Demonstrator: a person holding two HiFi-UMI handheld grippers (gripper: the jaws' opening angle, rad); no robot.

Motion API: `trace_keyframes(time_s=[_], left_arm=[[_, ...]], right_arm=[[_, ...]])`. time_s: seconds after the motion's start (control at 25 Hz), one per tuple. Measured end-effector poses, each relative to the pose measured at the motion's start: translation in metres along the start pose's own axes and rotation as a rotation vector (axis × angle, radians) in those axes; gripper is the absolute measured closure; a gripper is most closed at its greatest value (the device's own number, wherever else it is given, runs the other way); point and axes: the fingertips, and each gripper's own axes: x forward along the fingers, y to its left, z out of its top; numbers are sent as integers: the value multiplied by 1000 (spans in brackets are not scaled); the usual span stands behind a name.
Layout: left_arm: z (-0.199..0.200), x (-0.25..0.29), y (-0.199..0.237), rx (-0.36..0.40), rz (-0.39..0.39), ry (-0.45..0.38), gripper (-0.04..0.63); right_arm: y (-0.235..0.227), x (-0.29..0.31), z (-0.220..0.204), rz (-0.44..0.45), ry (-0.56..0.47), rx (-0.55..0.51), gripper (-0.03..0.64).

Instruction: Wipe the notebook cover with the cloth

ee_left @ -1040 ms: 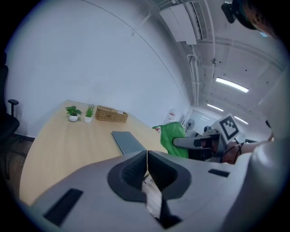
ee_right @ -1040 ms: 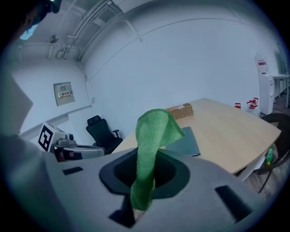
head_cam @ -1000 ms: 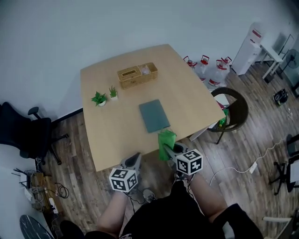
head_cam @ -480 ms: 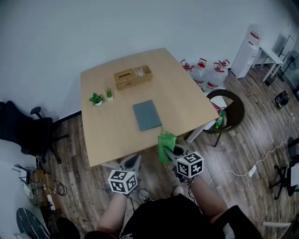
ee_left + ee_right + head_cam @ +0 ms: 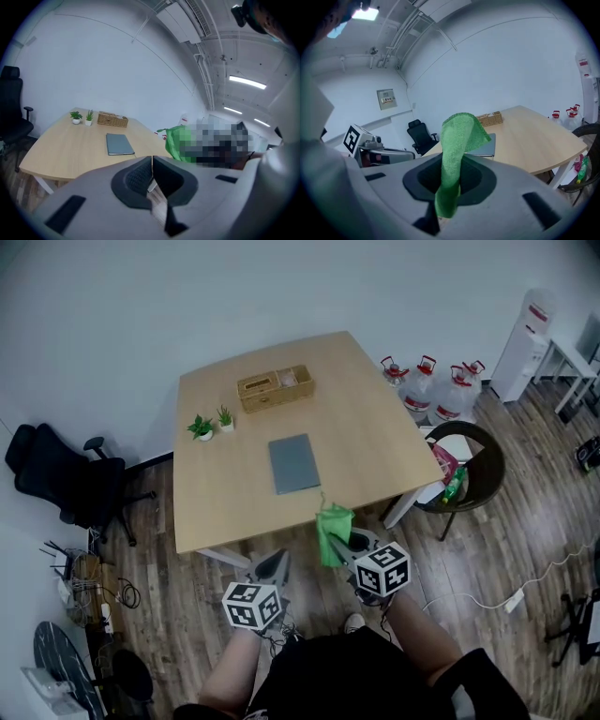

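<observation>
The right gripper [image 5: 450, 177] has its jaws clamped on the green cloth [image 5: 457, 139]: the fabric is pinched between them, one end sticking up and folding over above the jaws, the other end hanging out below. The left gripper [image 5: 152, 172] has its jaws pressed together with nothing between them. In the head view both grippers sit in the lower centre of the frame, held out in front of the person over the wooden floor [image 5: 525, 521] and short of the near edge of the table [image 5: 375, 427], the left one to the left, the right one just beside it with the cloth poking up toward the table edge. The grey notebook [image 5: 294, 463] lies flat and closed near the middle of the tabletop, well apart from both grippers and from the cloth. Beyond it, toward the top of the frame, stands a wicker basket [image 5: 275, 388], and to its left two small potted plants [image 5: 212, 424] side by side. A black office chair [image 5: 66, 484] stands at the left of the frame off the table's corner, a dark round chair [image 5: 473, 465] at the table's right, and large water bottles [image 5: 436, 390] are grouped on the floor at the upper right.
</observation>
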Motion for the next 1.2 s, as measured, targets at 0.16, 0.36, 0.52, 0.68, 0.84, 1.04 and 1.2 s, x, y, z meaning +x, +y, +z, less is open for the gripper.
trace_keyframes(time_s=[0.16,0.36,0.52,0.68,0.84,1.04,1.2], left_arm=[[0,0,-11,-7,29,-17,586],[-4,1,-20,-18,44,-30,586],[-5,5,-24,-24,47,-29,586],[-8,7,-25,-27,45,-24,586],[-8,7,-28,-31,43,-30,586],[-11,5,-29,-40,42,-35,586],[-13,4,-30,-45,42,-42,586]], right_arm=[[-3,-8,1,33,5,-22,552],[-8,-16,-1,53,9,-35,552],[-11,-18,-2,60,11,-39,554],[-12,-18,-5,61,11,-30,554],[-11,-21,-6,63,12,-29,554],[-8,-23,-6,65,15,-36,554],[-7,-24,-8,65,19,-43,554]])
